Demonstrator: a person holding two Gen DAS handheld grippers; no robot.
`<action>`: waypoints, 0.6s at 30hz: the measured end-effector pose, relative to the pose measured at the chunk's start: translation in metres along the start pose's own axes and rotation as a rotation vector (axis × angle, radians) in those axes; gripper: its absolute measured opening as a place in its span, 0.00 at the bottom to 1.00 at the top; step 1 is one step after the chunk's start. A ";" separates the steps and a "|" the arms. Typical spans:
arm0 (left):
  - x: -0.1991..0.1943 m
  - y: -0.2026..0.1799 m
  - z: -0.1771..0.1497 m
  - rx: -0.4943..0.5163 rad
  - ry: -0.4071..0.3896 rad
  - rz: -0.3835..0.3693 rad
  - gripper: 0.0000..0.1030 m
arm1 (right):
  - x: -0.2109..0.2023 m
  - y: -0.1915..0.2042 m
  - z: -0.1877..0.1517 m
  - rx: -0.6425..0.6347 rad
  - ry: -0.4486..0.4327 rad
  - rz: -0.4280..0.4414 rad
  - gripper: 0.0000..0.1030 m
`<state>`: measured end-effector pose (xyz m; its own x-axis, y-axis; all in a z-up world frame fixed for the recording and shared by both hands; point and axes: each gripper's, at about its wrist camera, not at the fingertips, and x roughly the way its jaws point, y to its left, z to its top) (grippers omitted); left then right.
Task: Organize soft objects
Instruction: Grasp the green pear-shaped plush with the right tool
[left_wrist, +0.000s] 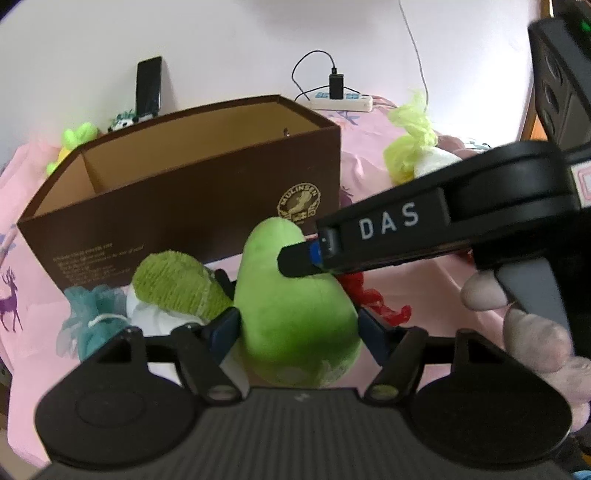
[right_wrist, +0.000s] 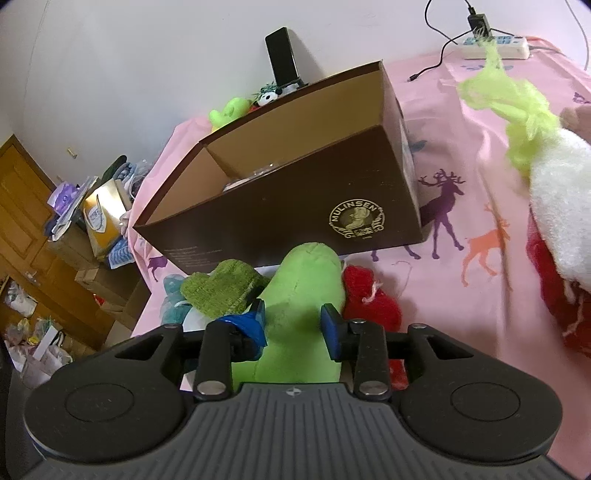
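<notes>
A smooth green plush toy (left_wrist: 291, 310) lies on the pink sheet in front of an open brown box (left_wrist: 207, 192). My left gripper (left_wrist: 295, 332) is closed around its lower part, both blue pads pressing its sides. My right gripper (right_wrist: 293, 325) is shut on the same green plush (right_wrist: 299, 306); in the left wrist view it (left_wrist: 303, 258) comes in from the right with a fingertip against the toy. A ribbed green plush (left_wrist: 173, 288), a teal one (left_wrist: 92, 317) and a red one (left_wrist: 376, 306) lie beside it.
The box (right_wrist: 295, 192) stands on the pink deer-print sheet (right_wrist: 461, 147). A white and lime plush (right_wrist: 546, 177) lies to the right. A phone (left_wrist: 148, 86), small toys and a power strip (left_wrist: 340, 101) are by the wall. Bags (right_wrist: 99, 214) are piled beyond the bed's left edge.
</notes>
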<state>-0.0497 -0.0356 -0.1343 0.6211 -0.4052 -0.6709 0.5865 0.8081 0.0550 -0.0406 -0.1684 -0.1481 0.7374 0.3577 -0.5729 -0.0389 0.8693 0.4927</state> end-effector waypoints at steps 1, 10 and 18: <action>0.001 -0.001 -0.001 0.009 -0.003 0.004 0.68 | -0.001 0.001 0.000 -0.007 -0.001 -0.006 0.16; 0.008 -0.001 -0.004 0.041 -0.005 0.008 0.73 | -0.001 0.004 0.001 0.007 0.005 -0.050 0.20; 0.016 -0.003 -0.010 0.041 -0.001 0.036 0.74 | 0.009 0.000 -0.004 0.036 0.009 0.000 0.24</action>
<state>-0.0472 -0.0404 -0.1531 0.6427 -0.3763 -0.6673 0.5843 0.8041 0.1093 -0.0361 -0.1638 -0.1560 0.7310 0.3613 -0.5789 -0.0144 0.8563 0.5163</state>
